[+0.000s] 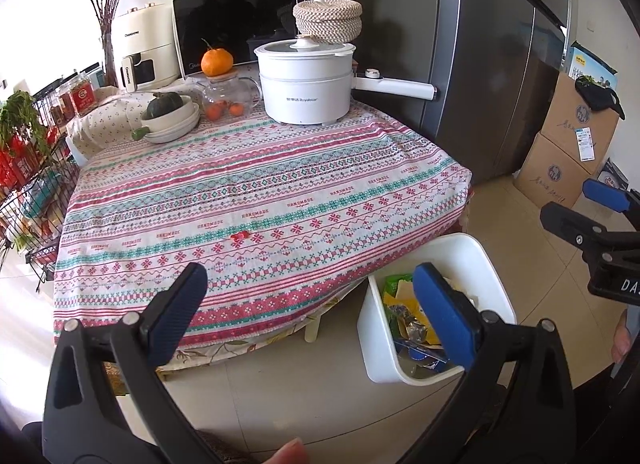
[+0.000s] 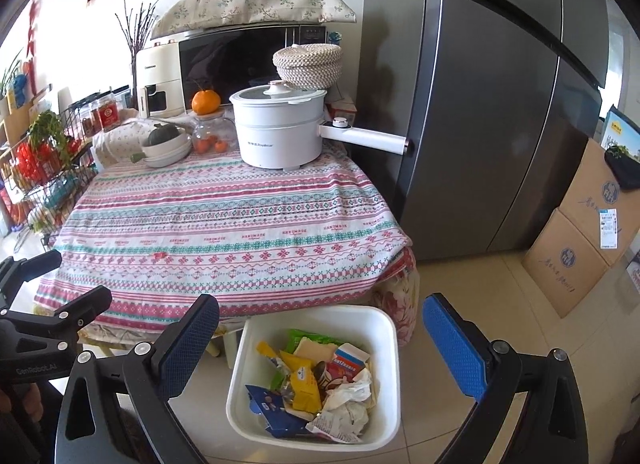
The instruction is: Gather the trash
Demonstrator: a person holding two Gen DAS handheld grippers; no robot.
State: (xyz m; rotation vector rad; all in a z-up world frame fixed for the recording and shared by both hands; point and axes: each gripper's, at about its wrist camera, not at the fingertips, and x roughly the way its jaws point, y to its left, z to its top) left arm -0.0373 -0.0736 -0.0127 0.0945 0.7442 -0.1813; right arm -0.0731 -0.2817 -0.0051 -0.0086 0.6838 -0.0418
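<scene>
The bin (image 2: 316, 380) sits on the floor just beside the table (image 1: 280, 184) — handy for dropping trash. Both hand-held grippers — left (image 1: 316, 312), right (image 2: 332, 348) — gape wide and empty; one red scrap (image 1: 240, 235) remains.

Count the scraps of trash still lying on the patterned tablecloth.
1. A small red scrap lies on the patterned tablecloth near its front edge, apart from everything else; the white plastic bin stands on the floor. Smaller bits behind the white electric pot may be hidden.

Left gripper (image 1: 312, 312) jaws spread wide, holding nothing. Right gripper (image 2: 328, 344) jaws likewise wide apart, empty. Both level, side by side, pointing far.
</scene>
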